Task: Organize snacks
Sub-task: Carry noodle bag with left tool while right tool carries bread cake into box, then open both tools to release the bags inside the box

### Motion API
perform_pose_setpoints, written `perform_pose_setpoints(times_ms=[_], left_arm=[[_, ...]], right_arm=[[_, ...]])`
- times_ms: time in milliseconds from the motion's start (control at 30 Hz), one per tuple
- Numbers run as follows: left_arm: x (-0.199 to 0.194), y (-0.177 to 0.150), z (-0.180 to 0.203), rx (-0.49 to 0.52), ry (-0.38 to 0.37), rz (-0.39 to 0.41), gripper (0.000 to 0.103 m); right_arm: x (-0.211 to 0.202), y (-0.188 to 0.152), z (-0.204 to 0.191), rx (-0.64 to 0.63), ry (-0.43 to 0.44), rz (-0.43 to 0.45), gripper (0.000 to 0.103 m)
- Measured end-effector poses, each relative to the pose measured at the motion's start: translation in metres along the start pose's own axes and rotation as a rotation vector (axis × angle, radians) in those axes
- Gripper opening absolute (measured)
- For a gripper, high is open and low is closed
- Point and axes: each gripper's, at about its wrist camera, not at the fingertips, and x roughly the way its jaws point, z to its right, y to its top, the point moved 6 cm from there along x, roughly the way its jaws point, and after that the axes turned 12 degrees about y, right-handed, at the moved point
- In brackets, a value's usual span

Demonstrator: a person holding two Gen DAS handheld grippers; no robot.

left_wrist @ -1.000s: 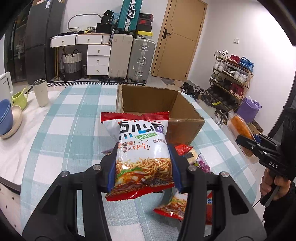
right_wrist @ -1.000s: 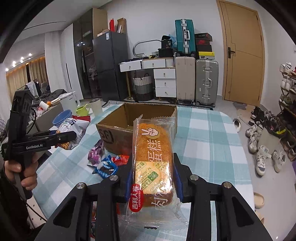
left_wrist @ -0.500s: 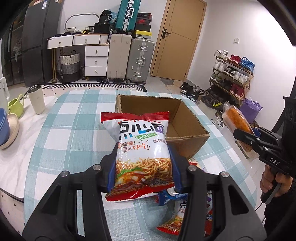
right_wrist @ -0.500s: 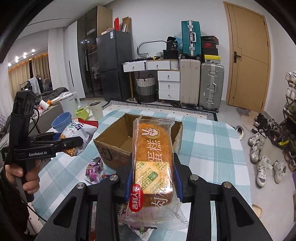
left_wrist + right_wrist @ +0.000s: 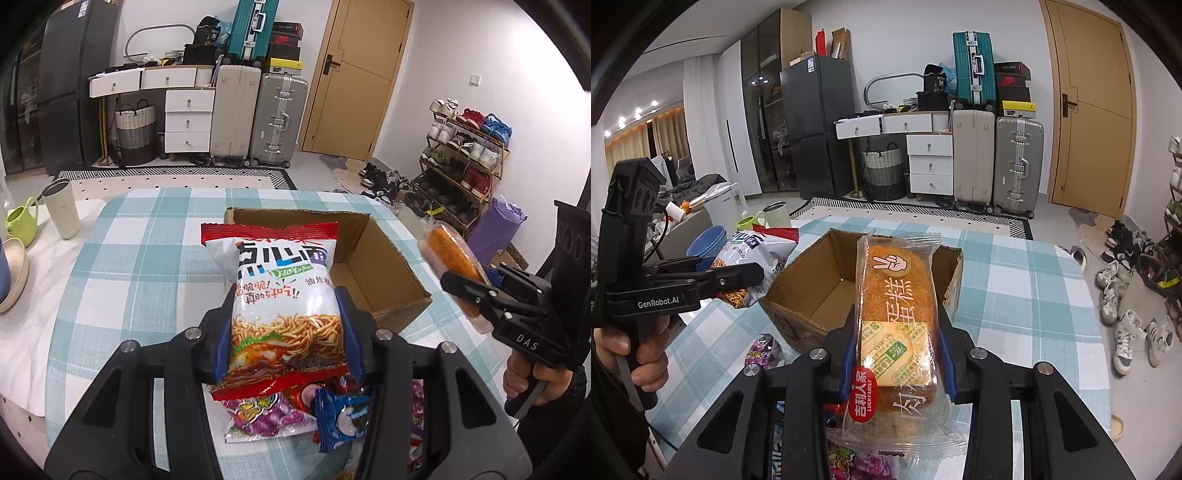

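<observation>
My left gripper [image 5: 286, 332] is shut on a white and red bag of fried noodle snack [image 5: 280, 295], held upright above the table just in front of an open cardboard box [image 5: 388, 266]. My right gripper [image 5: 895, 347] is shut on a clear-wrapped orange meat-floss cake [image 5: 897, 317], also raised before the same box [image 5: 820, 291]. In the left wrist view the right gripper [image 5: 469, 291] and its cake [image 5: 450, 258] hang to the right of the box. In the right wrist view the left gripper [image 5: 738, 275] and the noodle bag [image 5: 753, 254] are left of the box.
Loose snack packets lie on the checked tablecloth [image 5: 122, 258] under both grippers, among them a purple packet [image 5: 262, 413] and a blue cookie packet [image 5: 343, 417]. A cream tumbler [image 5: 61, 208], green mug [image 5: 20, 221] and bowls [image 5: 13, 273] stand at the table's left. Suitcases and a shoe rack [image 5: 465, 162] line the room.
Both grippers have drawn back from the box with their snacks still held, so more loose packets show beneath them. The box sits farther up in both views.
</observation>
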Motion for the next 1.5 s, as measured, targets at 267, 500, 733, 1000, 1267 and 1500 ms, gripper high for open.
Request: perform_pose_setpoints(times_ms=[267,500,733,1000,1267,1500], left_arm=[[0.029,0.018,0.015,0.031,-0.009,-0.003,0.045],[0.058,0.03,0.022,0.053,-0.006,-0.019,0.045],[0.09,0.033,0.026,0.075,0.001,-0.044,0.045],[0.122,0.031,0.025,0.086,0.008,-0.076,0.045],[0.143,0.026,0.027,0.113,0.011,-0.091,0.045],[0.146,0.025,0.031,0.108,0.014,-0.105,0.046]], right_arm=[[0.028,0.01,0.009,-0.005,0.004,-0.013,0.036],[0.049,0.011,0.024,0.008,0.011,-0.028,0.036],[0.068,0.015,0.032,0.009,0.022,-0.037,0.036],[0.088,0.015,0.036,-0.009,0.027,-0.063,0.036],[0.099,0.011,0.039,-0.01,0.019,-0.072,0.036],[0.099,0.012,0.039,-0.002,0.011,-0.066,0.039]])
